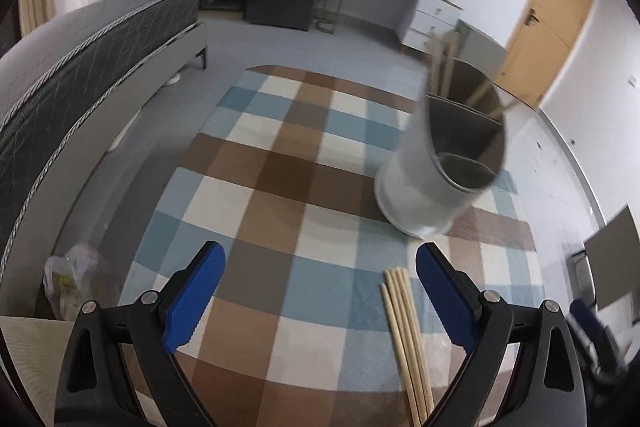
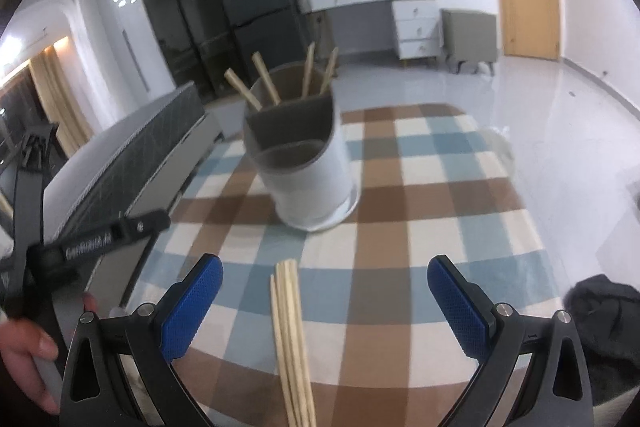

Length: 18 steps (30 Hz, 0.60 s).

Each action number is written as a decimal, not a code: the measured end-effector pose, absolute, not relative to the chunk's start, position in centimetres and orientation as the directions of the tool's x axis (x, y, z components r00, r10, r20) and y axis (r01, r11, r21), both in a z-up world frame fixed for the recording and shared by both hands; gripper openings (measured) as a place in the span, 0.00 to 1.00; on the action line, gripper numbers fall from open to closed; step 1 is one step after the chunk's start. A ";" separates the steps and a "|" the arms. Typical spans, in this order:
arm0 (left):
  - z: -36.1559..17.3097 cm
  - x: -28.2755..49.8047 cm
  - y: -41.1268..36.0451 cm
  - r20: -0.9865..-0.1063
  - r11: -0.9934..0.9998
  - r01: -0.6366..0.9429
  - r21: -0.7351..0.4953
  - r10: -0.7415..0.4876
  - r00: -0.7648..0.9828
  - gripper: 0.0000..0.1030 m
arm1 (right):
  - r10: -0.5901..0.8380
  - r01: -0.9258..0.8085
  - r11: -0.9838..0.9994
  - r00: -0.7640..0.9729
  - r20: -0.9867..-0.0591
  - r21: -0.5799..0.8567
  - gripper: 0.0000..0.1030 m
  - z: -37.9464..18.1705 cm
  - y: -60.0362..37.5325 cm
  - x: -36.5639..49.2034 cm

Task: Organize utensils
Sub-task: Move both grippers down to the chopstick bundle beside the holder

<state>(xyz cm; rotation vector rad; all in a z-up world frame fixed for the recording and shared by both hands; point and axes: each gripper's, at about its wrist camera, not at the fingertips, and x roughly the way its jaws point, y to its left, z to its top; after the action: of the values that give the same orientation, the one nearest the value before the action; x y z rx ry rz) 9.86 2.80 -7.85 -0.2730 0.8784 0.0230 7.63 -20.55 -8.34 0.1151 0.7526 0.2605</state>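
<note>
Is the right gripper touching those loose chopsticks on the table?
Apart. The right wrist view shows the right gripper open, its fingers clear on both sides of the chopsticks.

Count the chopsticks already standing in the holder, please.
4. All stand in the rear compartment of the utensil holder: two chopsticks lean left, two stand nearer upright on the right. The front compartment looks empty. More lie loose on the tablecloth.

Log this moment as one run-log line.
left gripper: open, empty | right gripper: open, over loose chopsticks on checked tablecloth | utensil holder: upright, four chopsticks in rear compartment
</note>
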 end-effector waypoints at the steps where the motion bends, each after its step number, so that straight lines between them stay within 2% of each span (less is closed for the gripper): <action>1: -8.0 10.1 3.0 -0.769 0.963 -0.145 -0.228 -0.086 0.634 0.91 | 0.282 -0.206 0.959 0.684 -0.673 0.192 1.00 -8.7 -20.1 8.0; 9: -10.2 12.2 4.8 -0.854 0.942 -0.242 -0.233 -0.079 0.514 0.91 | 0.235 -0.292 0.954 0.574 -0.784 0.073 1.00 -11.9 -16.8 10.4; 12: -11.1 12.9 6.0 -0.877 0.918 -0.290 -0.269 -0.109 0.468 0.91 | 0.203 -0.318 0.948 0.535 -0.820 0.028 0.99 -13.2 -15.8 11.7; 18: -10.8 13.3 7.3 -0.882 0.903 -0.318 -0.288 -0.121 0.455 0.91 | 0.123 -0.340 0.939 0.469 -0.874 -0.051 0.86 -15.5 -14.6 14.7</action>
<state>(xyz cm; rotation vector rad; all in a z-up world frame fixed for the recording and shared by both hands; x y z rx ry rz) 13.26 7.25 -10.82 -0.4499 1.1015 0.1270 14.74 -14.55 -15.50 -0.2304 1.0464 0.2866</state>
